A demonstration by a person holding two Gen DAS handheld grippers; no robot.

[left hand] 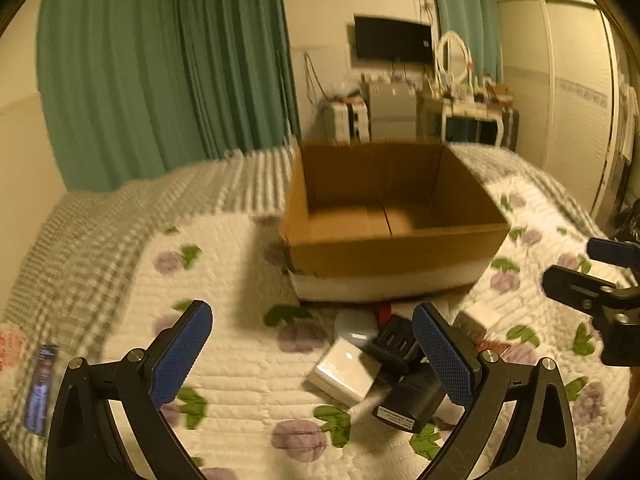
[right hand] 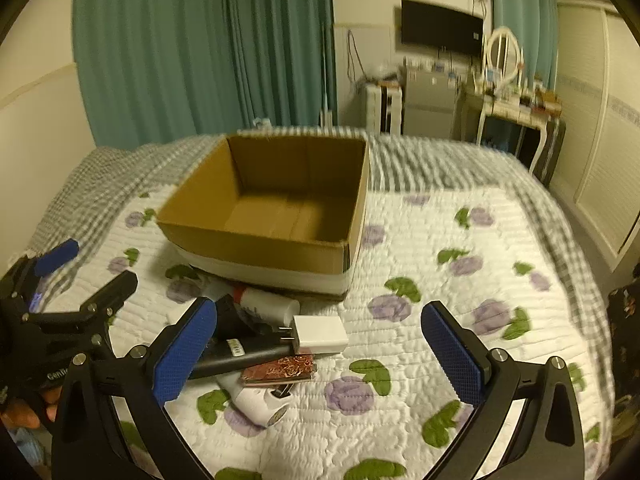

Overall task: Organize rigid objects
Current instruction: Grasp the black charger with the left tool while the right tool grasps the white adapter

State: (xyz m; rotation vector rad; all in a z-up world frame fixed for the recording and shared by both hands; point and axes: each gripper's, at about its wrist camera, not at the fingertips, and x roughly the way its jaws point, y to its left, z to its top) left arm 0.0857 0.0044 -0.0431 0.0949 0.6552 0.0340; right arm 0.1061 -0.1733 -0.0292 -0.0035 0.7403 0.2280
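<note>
An open empty cardboard box (left hand: 394, 252) (right hand: 256, 248) stands on the flowered quilt. In front of it lies a small pile: a white flat box (left hand: 344, 372), a black adapter (left hand: 396, 344), a black cylinder (left hand: 412, 400), a white plug charger (right hand: 320, 334), a white bottle (right hand: 272, 300), a red patterned card (right hand: 280, 368), a black bar (right hand: 240, 354). My left gripper (left hand: 316, 356) is open, empty, just before the pile. My right gripper (right hand: 320, 356) is open and empty above the pile, also in the left wrist view (left hand: 592, 264).
A phone (left hand: 40, 388) lies on the quilt (right hand: 440, 280) at the left. Green curtains (left hand: 160, 80), a wall television (left hand: 392, 38) and a cluttered dressing table (left hand: 472, 108) stand beyond the bed. A wardrobe (left hand: 572, 100) is at the right.
</note>
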